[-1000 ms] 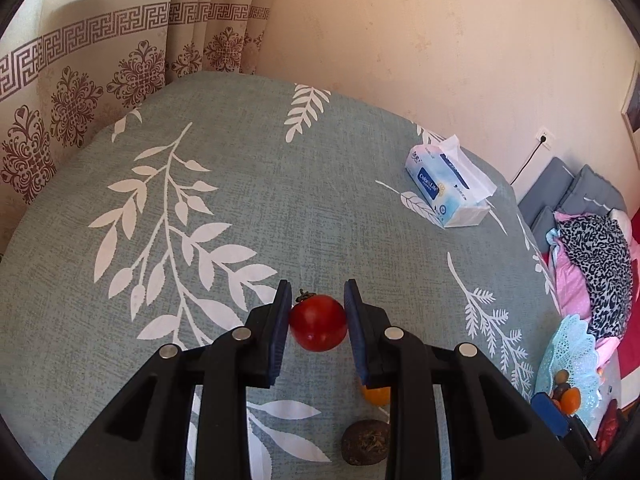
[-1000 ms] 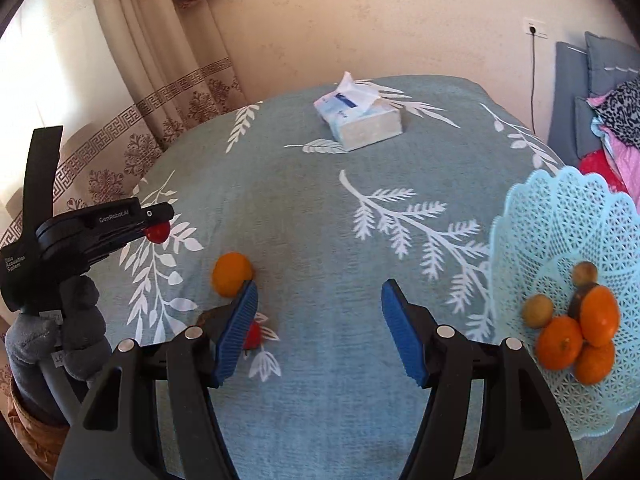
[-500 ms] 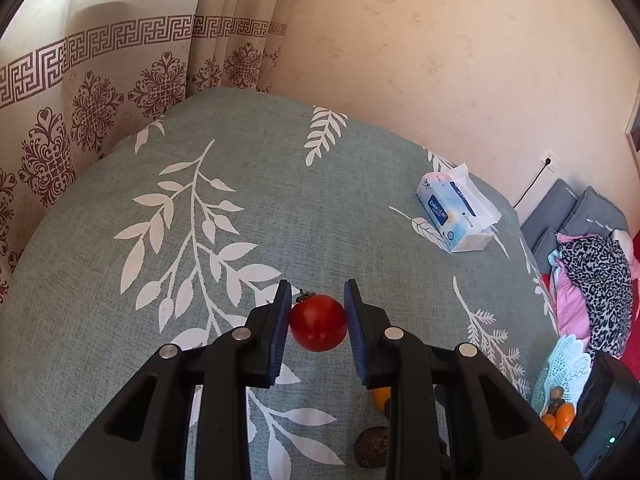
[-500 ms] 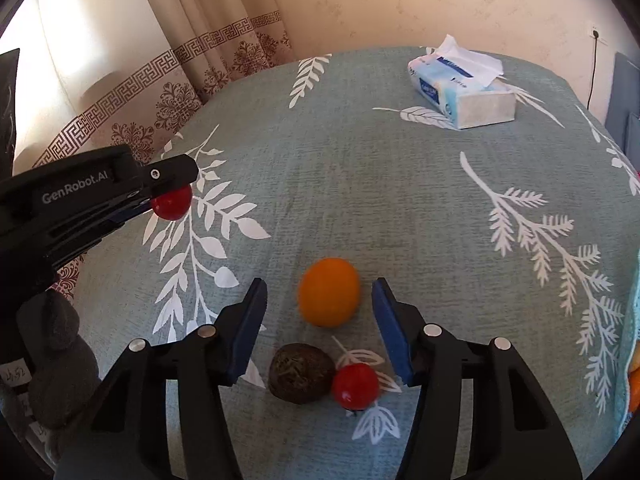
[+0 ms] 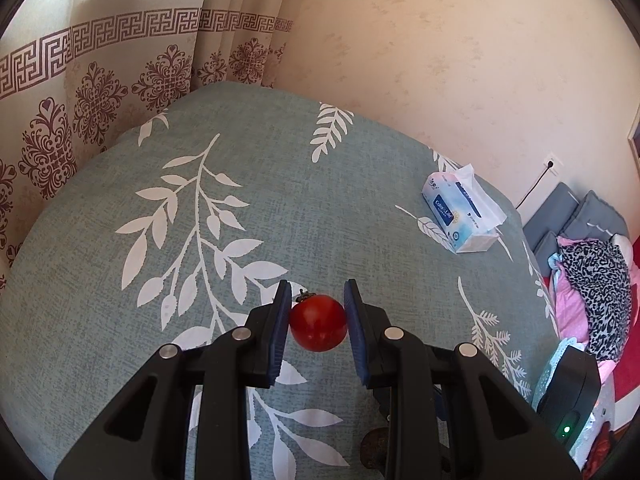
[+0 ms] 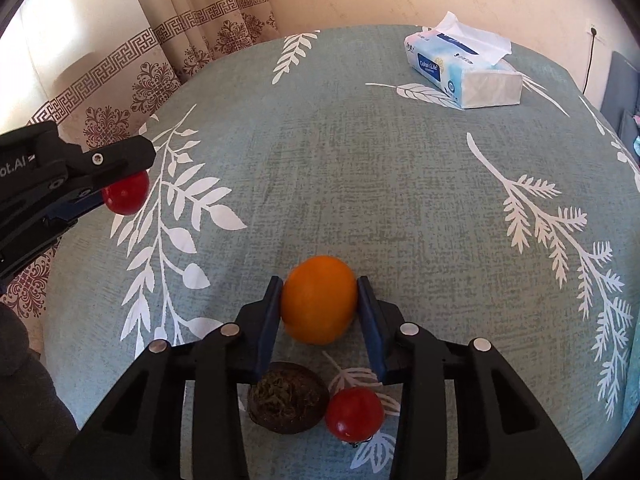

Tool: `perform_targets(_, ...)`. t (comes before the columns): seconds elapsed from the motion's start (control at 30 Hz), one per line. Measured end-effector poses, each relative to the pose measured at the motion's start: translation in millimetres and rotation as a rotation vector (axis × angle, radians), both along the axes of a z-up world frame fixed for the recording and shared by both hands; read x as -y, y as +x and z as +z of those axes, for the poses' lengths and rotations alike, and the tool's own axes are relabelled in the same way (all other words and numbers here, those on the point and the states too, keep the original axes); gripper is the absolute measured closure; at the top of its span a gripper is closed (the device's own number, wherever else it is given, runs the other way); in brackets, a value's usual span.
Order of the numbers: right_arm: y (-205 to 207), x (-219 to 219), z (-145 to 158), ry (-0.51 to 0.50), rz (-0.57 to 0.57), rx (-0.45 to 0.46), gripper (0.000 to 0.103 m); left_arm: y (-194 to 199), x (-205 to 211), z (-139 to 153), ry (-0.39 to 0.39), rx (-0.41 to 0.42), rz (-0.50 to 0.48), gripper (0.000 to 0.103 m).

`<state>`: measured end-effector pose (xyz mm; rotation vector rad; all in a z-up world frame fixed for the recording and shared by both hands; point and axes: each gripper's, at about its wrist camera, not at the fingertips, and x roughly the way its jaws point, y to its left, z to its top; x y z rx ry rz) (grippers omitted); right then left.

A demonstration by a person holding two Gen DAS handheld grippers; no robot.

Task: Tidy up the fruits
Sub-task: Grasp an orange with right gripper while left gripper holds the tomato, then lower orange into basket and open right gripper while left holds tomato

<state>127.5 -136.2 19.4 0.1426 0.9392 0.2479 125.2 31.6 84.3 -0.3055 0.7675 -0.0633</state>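
Note:
My left gripper is shut on a small red tomato, held above the teal leaf-print tablecloth. The same tomato shows at the left of the right wrist view. My right gripper is closing around an orange that sits on the cloth, and both blue pads touch its sides. Just behind the pads lie a dark brown wrinkled fruit and a second red tomato. A turquoise lace basket peeks out at the lower right, mostly hidden by the right gripper's body.
A blue tissue pack lies at the far side of the table. Patterned curtains hang behind the table's left edge. Clothes and grey cushions are piled to the right, beyond the table.
My right gripper swung left from the basket side to the orange, dropped a little, and its jaws narrowed from wide open to touching the orange. The left gripper kept hold of its tomato, nearly still.

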Motion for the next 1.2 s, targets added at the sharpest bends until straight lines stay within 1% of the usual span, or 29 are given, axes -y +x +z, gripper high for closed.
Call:
perform_targets(0.23, -12.1, 11.2, 12.9, 0.021, -0.025, 0.032, 0.065, 0.1, 3.4, -1.4, 0.007, 0.001, -0.007, 0.076)
perform_targets(0.53, -33.5, 47.2, 35.8, 0.039, -0.102, 0.083, 0.065, -4.0, 17.3, -2.0, 0.026, 0.009, -0.041, 0.076)
perform_targets(0.7, -48.8, 73.8, 44.7, 0.033, -0.156, 0.104, 0.065, -7.6, 28.3, -2.4, 0.041, 0.014, -0.067, 0.076)
perform_targets(1.0, -78.4, 131.3, 51.8, 0.03, -0.279, 0.124, 0.065, -14.1, 48.6, -2.6, 0.071, 0.025, -0.114, 0.076)
perform_targets(1.2, -93.7, 171.2, 56.1, 0.025, -0.38, 0.133, 0.065, -19.4, 61.9, -4.2, 0.091, 0.028, -0.145, 0.076)
